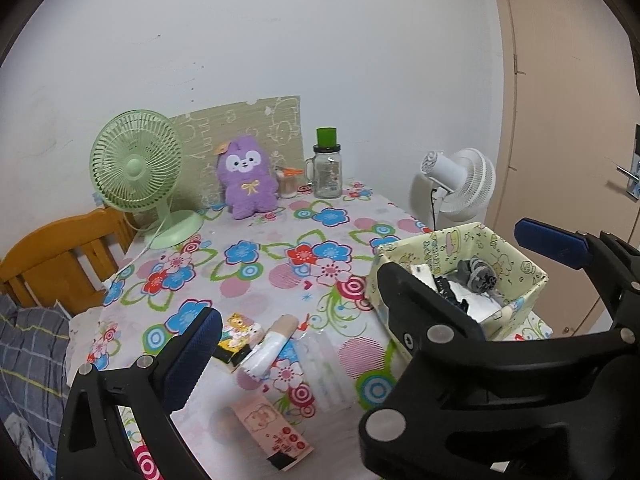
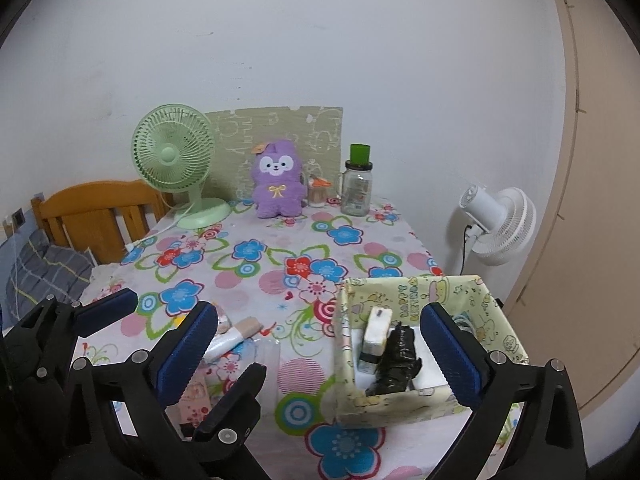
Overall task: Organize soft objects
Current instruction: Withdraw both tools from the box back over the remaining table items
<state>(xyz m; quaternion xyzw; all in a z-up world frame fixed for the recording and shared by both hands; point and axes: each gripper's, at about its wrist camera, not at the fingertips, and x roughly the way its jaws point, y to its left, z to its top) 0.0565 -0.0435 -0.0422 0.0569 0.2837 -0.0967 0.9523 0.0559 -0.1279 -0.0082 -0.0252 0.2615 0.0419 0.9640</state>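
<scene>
From the left wrist, the left claw (image 1: 404,272) stood apart and empty. Three small soft packs (image 1: 264,348) still lay on the desk (image 1: 256,280).

From the right wrist, the right claw (image 2: 320,344) gaped wide, empty, over the one box (image 2: 404,404), which already held two items. Sorting looked partly done.

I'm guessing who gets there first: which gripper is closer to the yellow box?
Right. Right gripper reaches alongside the yellow box; left gripper sits further left, over the tablecloth.
</scene>
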